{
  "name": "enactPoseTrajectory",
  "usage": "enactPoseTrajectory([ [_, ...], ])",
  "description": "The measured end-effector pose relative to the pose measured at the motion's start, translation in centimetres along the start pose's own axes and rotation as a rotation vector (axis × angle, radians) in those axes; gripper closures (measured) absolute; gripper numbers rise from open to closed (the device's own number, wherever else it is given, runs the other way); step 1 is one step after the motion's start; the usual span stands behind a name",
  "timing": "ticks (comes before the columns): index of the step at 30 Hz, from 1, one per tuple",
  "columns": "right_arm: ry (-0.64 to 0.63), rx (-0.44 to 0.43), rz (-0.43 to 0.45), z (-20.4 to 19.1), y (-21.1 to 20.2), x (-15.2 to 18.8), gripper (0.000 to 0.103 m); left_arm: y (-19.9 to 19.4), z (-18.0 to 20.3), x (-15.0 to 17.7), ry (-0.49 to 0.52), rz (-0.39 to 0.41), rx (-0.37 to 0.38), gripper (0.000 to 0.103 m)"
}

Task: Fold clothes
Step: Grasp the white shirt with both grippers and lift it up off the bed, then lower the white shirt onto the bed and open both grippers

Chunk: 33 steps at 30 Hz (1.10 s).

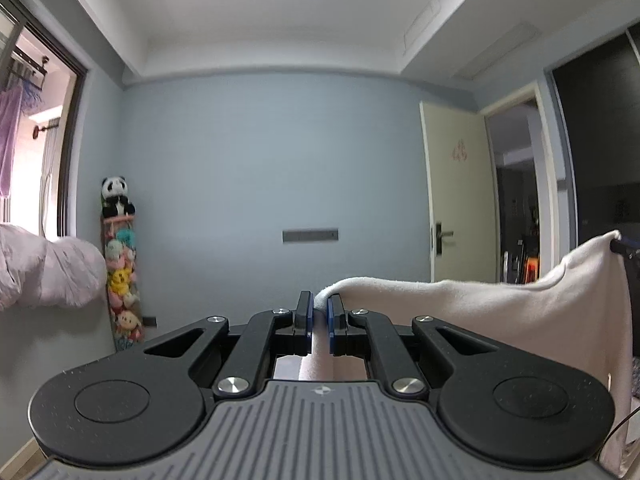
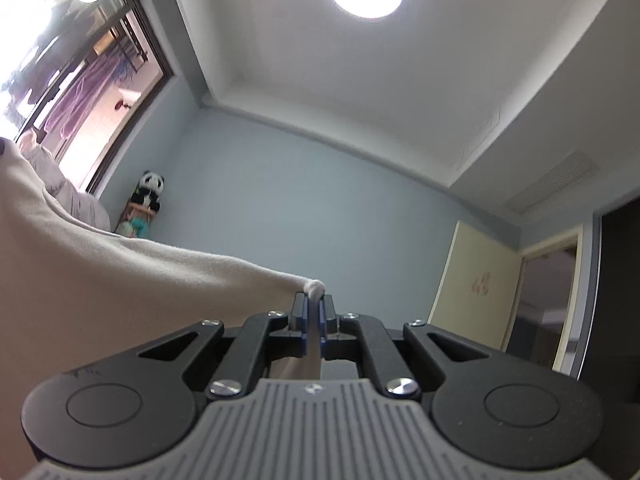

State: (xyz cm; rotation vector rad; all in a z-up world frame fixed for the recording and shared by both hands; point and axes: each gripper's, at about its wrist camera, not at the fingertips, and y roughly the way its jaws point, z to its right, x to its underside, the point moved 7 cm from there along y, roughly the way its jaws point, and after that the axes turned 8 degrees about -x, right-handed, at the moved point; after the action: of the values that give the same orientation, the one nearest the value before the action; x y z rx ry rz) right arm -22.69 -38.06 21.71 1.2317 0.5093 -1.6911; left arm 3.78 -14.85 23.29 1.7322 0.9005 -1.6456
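Two grippers, the left gripper (image 1: 319, 312) and the right gripper (image 2: 314, 312), each clench a corner of the cream-coloured soft fleece garment (image 1: 500, 312), stretched in the air between them toward three o'clock from the left, likely to spread it flat for folding.

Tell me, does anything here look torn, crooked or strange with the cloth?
Nothing stands out. The cream cloth hangs stretched between the left gripper and the right gripper, each shut on a corner. No tear or stain shows. The right corner is bunched into a small knob above the fingers.
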Motion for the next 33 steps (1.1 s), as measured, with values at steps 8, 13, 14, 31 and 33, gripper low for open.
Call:
enactPoseTrajectory([
  [8,0.059,-0.045,-0.157,0.8,8.9,7.1,0.097,10.8,0.5,4.3,0.031,-0.139,0.01,0.098],
  [13,0.097,-0.07,-0.274,1.1,16.1,13.5,0.097,18.9,0.8,8.2,0.081,-0.241,0.004,0.098],
  [14,0.104,-0.079,-0.298,1.0,17.5,14.9,0.097,20.5,0.8,9.2,0.092,-0.263,-0.001,0.098],
  [31,0.208,-0.206,-0.786,-6.7,37.4,43.8,0.097,42.5,5.6,35.5,0.289,-0.717,-0.06,0.098],
  [33,0.213,-0.217,-0.833,-7.4,38.3,46.5,0.097,44.1,5.8,37.7,0.297,-0.751,-0.061,0.098],
])
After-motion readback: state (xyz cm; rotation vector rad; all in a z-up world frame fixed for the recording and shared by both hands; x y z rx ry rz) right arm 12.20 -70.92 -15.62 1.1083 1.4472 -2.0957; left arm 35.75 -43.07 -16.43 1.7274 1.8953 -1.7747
